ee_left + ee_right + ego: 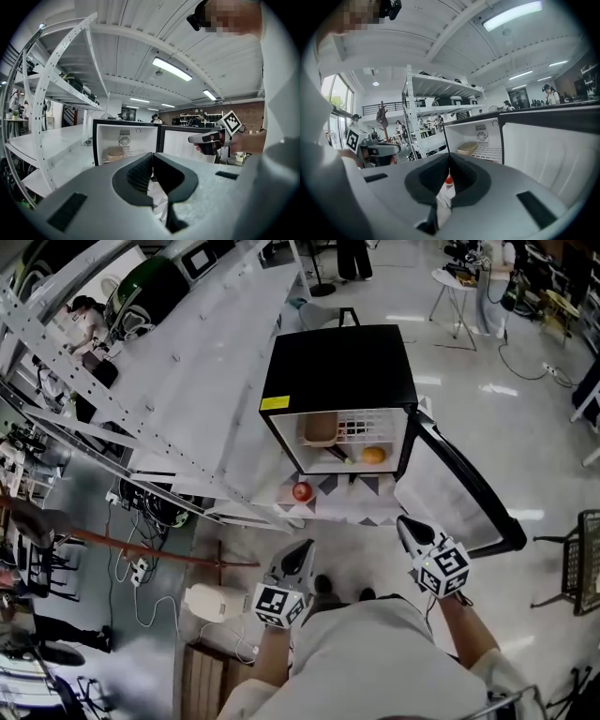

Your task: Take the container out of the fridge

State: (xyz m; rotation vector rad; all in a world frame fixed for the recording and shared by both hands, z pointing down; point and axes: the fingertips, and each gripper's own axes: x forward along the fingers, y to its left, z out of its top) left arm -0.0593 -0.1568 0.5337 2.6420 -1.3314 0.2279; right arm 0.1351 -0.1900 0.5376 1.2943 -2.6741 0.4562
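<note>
A small black fridge (pixel 337 367) stands on the floor with its door (pixel 469 488) swung open to the right. On its wire shelf sits a tan lidded container (pixel 320 430), which also shows as the container (pixel 115 153) in the left gripper view and the container (pixel 467 148) in the right gripper view. Both grippers hang in front of the fridge, well short of it. My left gripper (pixel 305 547) has its jaws together with nothing between them, as the left gripper (pixel 152 157) shows in its own view. My right gripper (pixel 403 521) is likewise shut and empty, seen as the right gripper (pixel 449 157) in its own view.
An orange fruit (pixel 374 455) lies on the fridge's lower level. A red apple (pixel 302 491) rests on a patterned mat (pixel 352 507) before the fridge. White metal shelving (pixel 187 381) runs along the left. A white appliance (pixel 211 601) and cables lie on the floor at left.
</note>
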